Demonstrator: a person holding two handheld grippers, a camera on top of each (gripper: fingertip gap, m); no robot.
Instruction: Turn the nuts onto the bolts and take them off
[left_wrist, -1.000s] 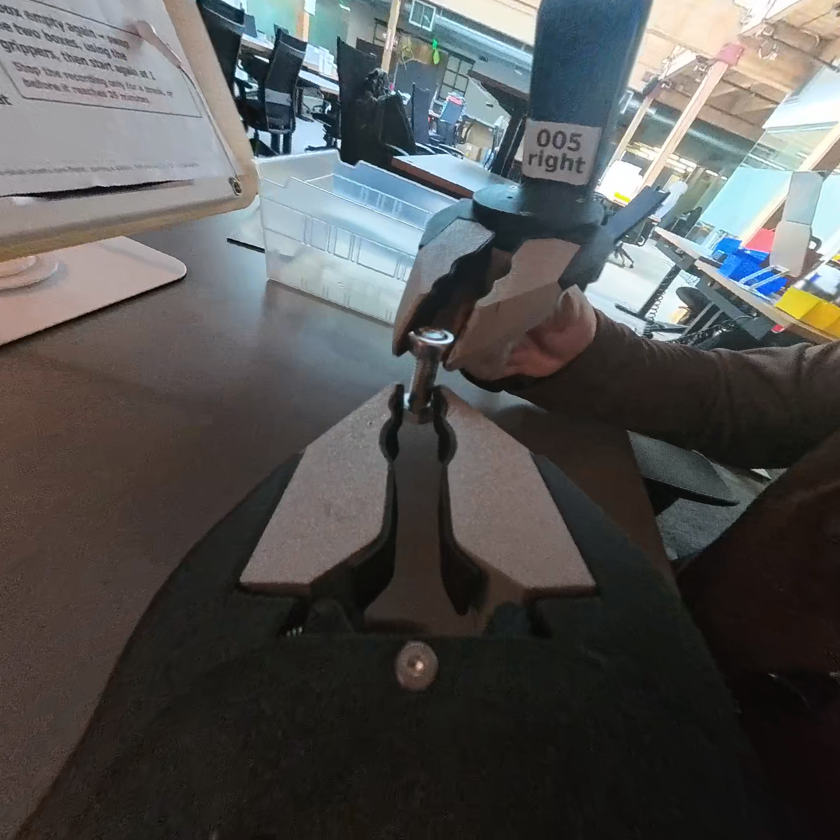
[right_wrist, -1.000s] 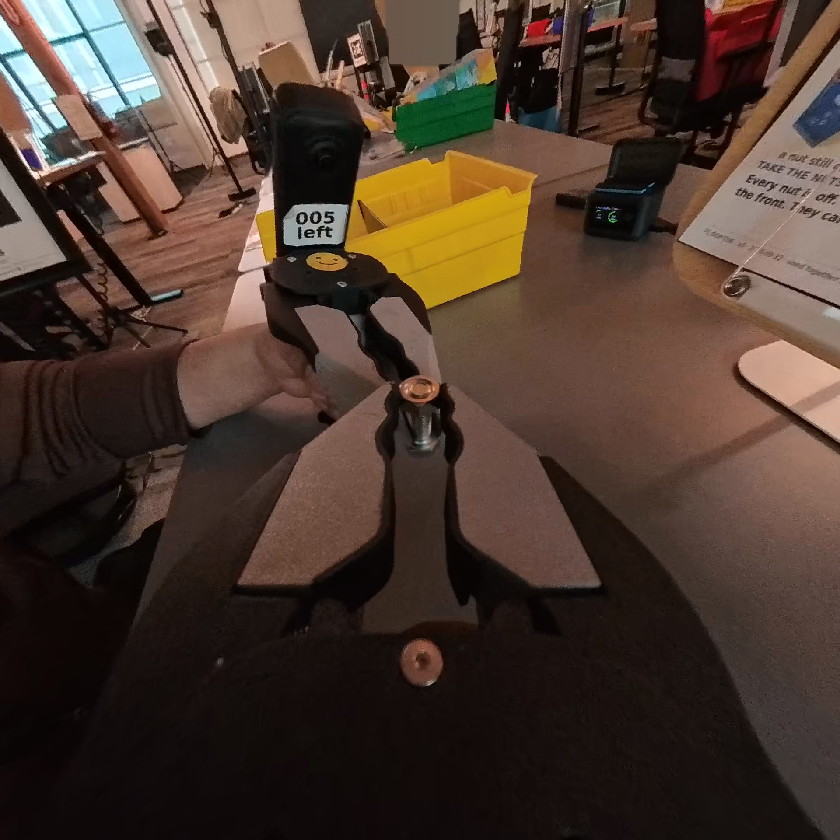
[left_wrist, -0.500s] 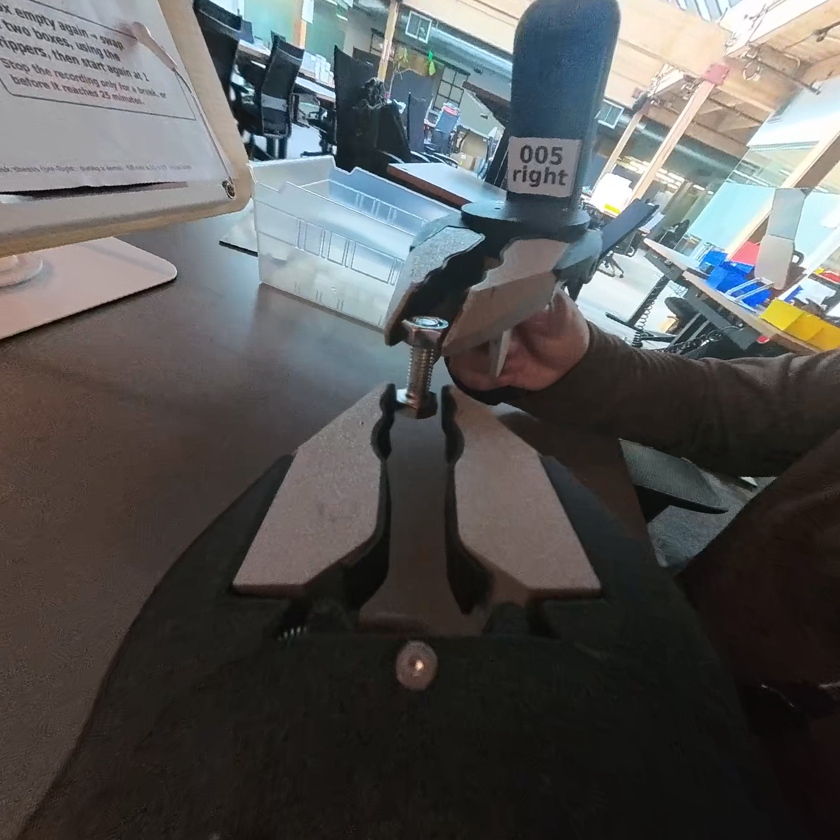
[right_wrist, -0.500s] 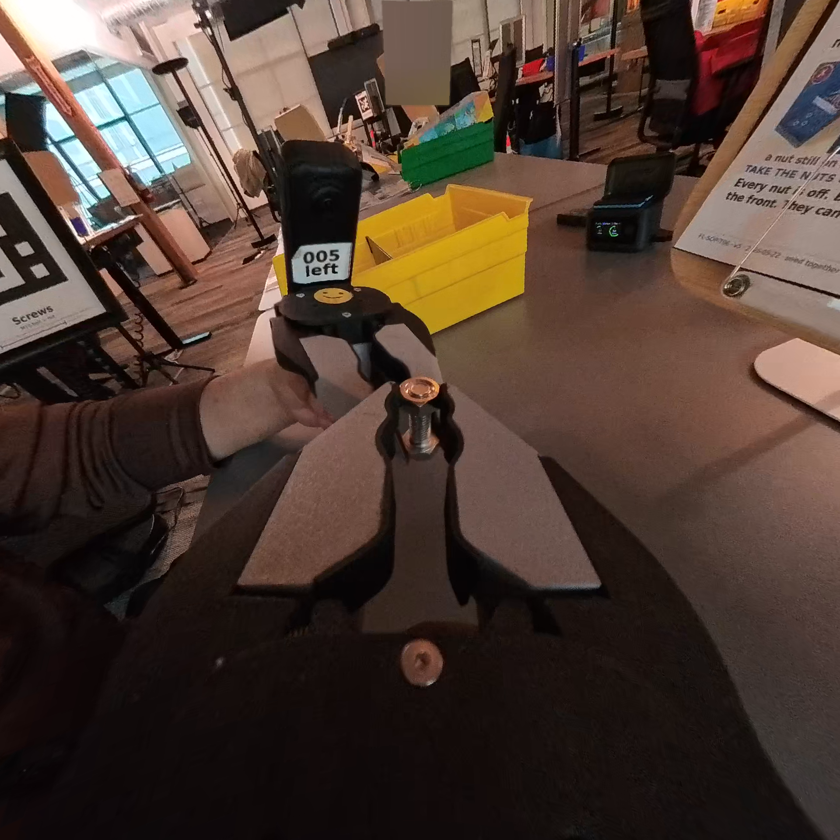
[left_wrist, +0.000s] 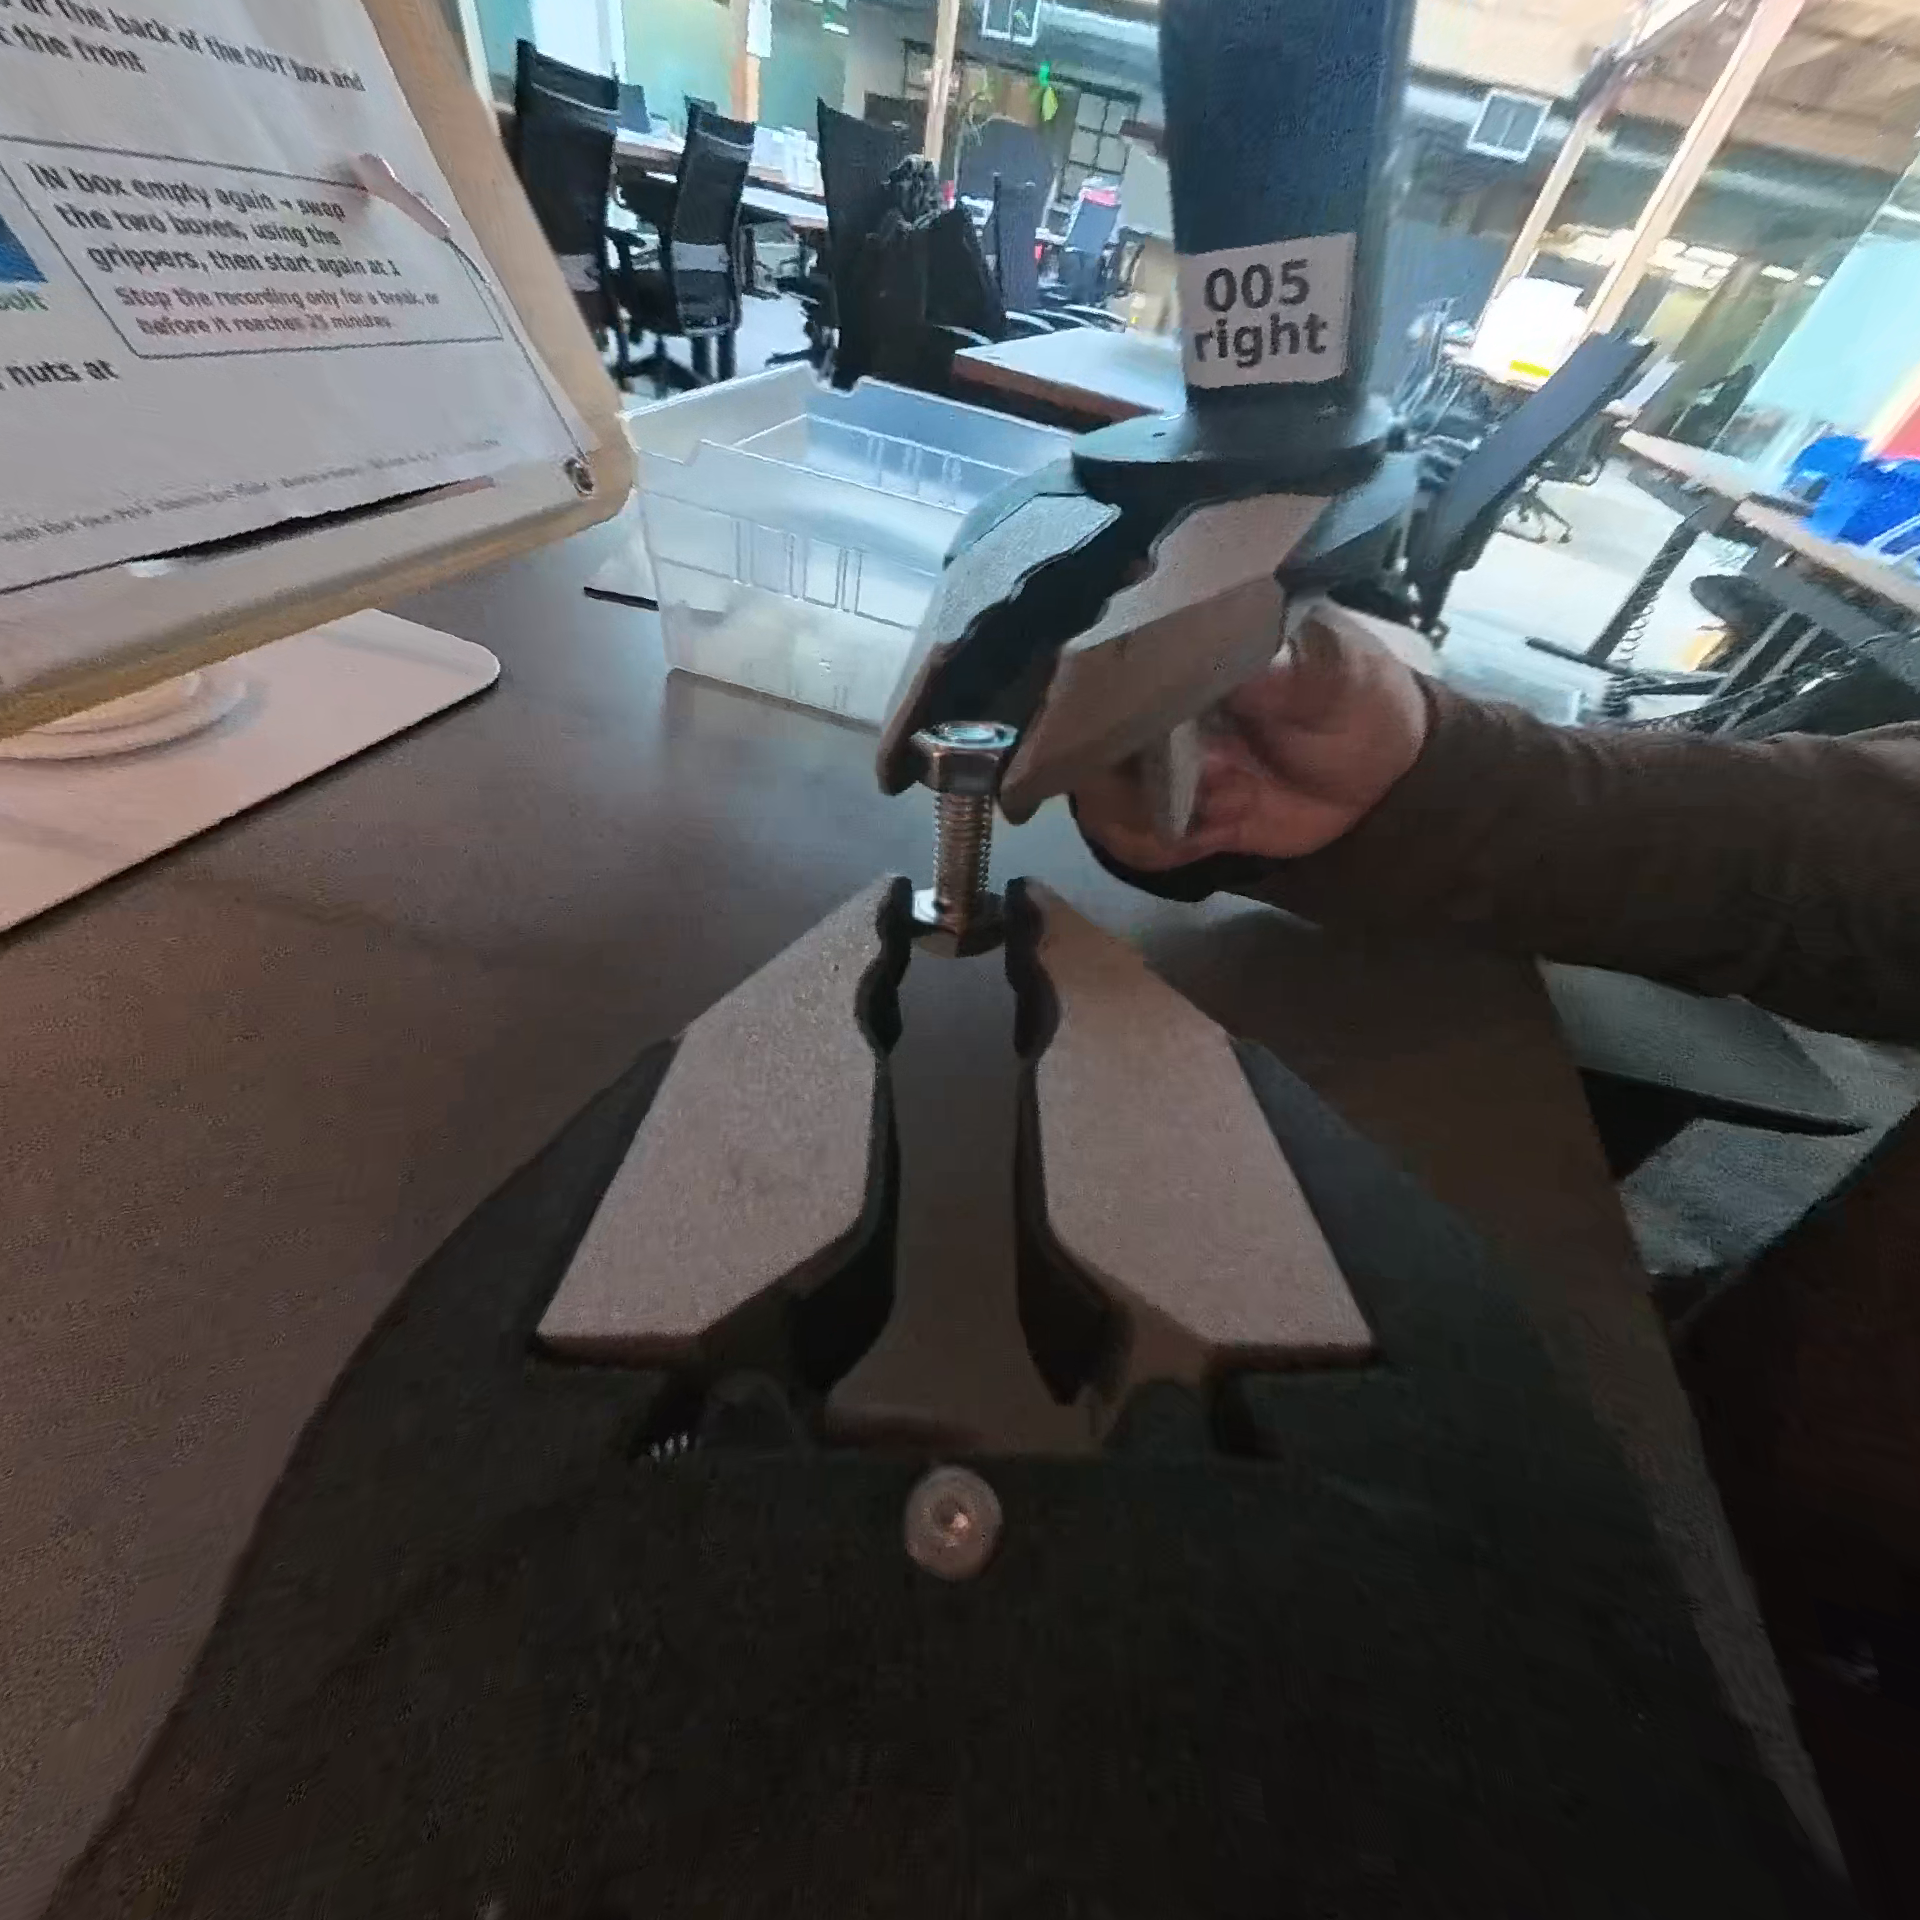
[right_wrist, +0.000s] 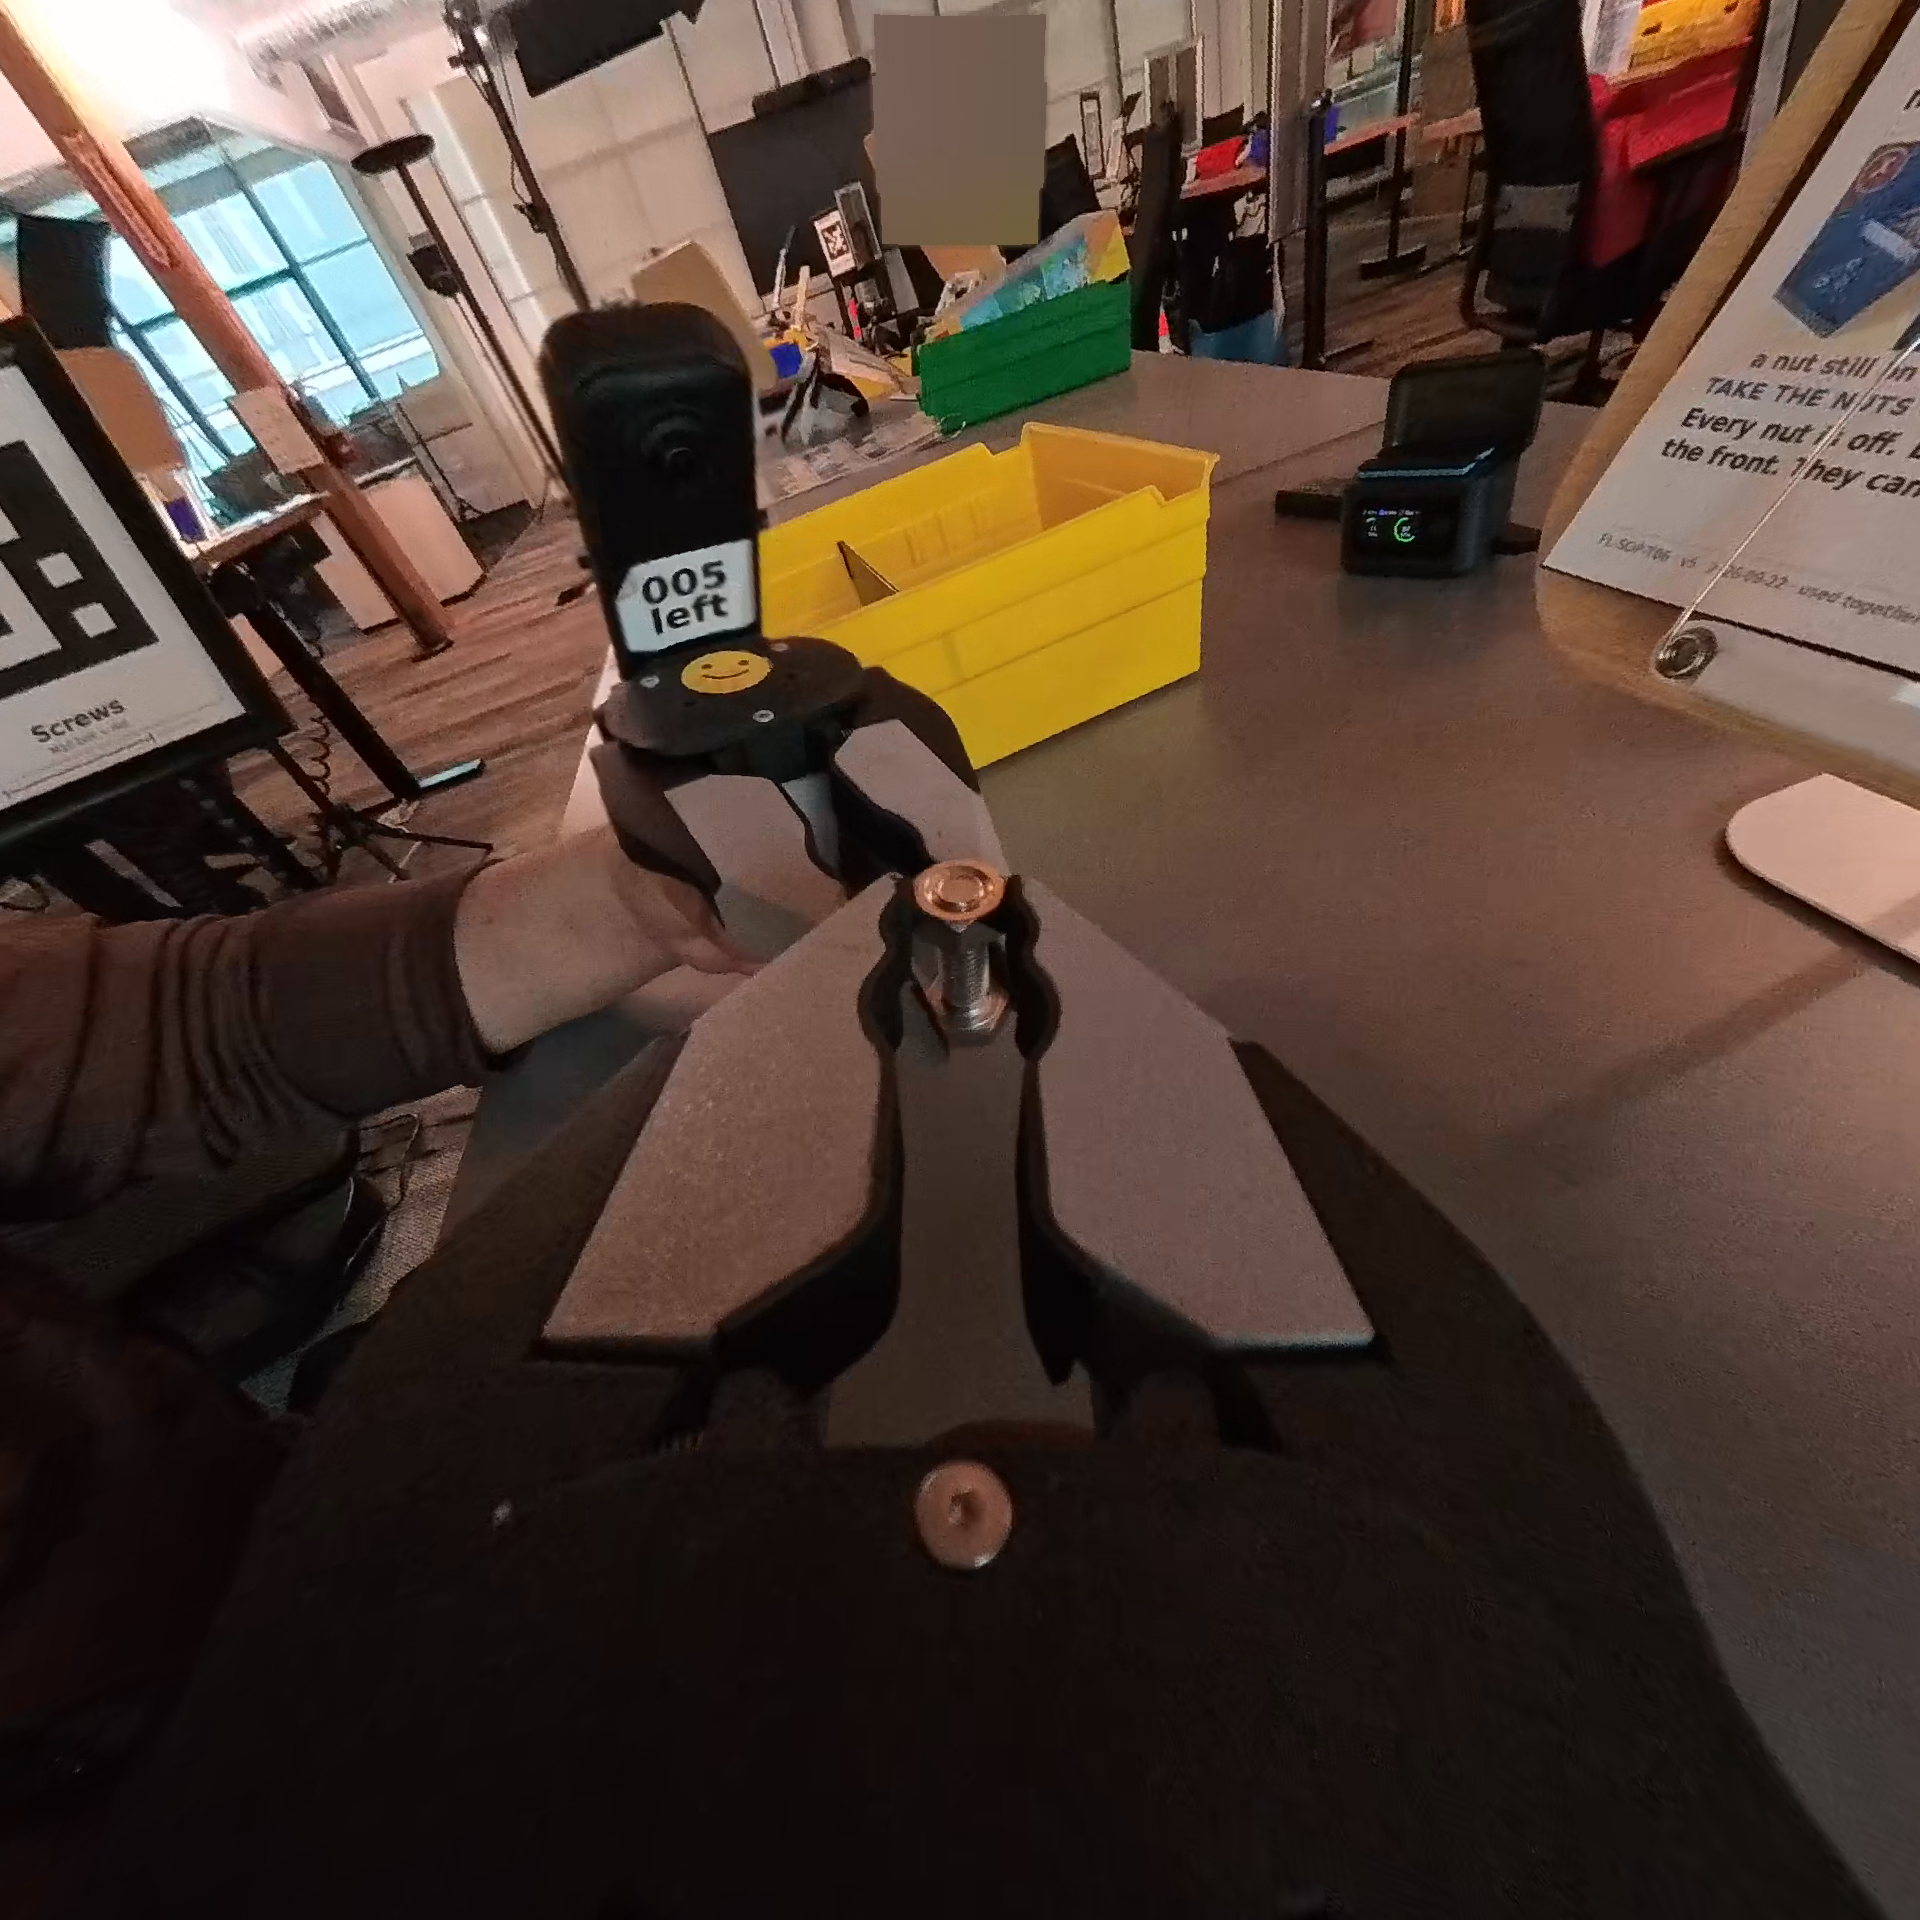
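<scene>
Printed labels (left_wrist: 1265, 312) on camera bodies; instruction sheets (left_wrist: 208, 260).

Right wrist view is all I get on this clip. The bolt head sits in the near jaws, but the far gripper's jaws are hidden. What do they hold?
Observer: The left gripper is shut on the nut, low on the thread of the bolt.
Operator: Anything beyond the right gripper?
Observer: A clear plastic bin stands on the table behind it.
</scene>
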